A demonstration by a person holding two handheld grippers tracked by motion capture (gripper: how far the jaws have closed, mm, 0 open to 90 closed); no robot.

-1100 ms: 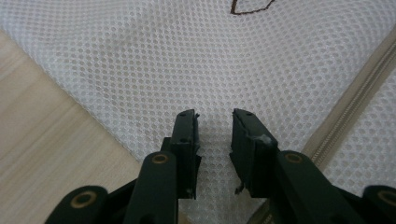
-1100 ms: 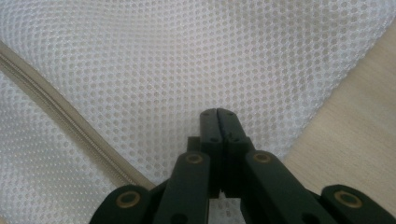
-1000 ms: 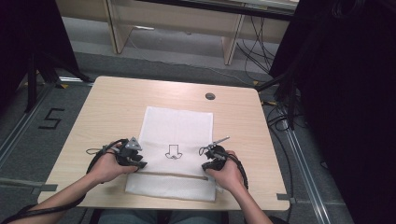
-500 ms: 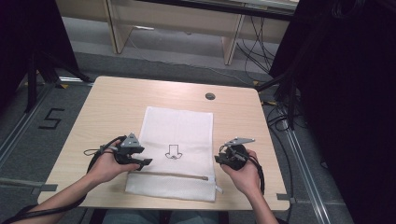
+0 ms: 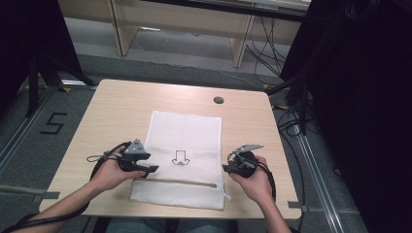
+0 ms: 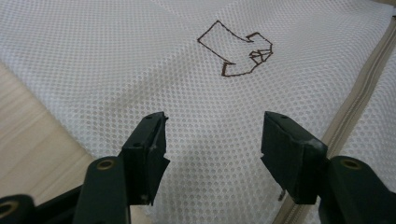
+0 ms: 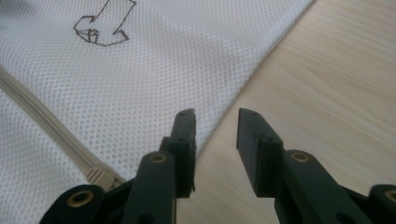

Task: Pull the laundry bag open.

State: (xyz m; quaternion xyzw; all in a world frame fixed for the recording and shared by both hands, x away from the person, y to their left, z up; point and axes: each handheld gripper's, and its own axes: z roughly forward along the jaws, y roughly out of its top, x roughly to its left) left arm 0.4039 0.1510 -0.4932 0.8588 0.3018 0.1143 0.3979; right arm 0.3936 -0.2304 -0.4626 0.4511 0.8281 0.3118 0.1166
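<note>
You have a light wooden table [image 5: 121,116] in front of you, with a round dark cable port [image 5: 218,100] near its far edge. On the grey floor to your left sits a black "5" marking [image 5: 52,124]. Cables [image 5: 265,46] trail beyond the table, below a wooden bench [image 5: 184,19].

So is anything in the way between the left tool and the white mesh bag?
No, nothing visible is. The left tool hangs right over the mesh bag, with its jaws wide apart and nothing between them. Past it lie just the drawn arrow and the zipper.
</note>
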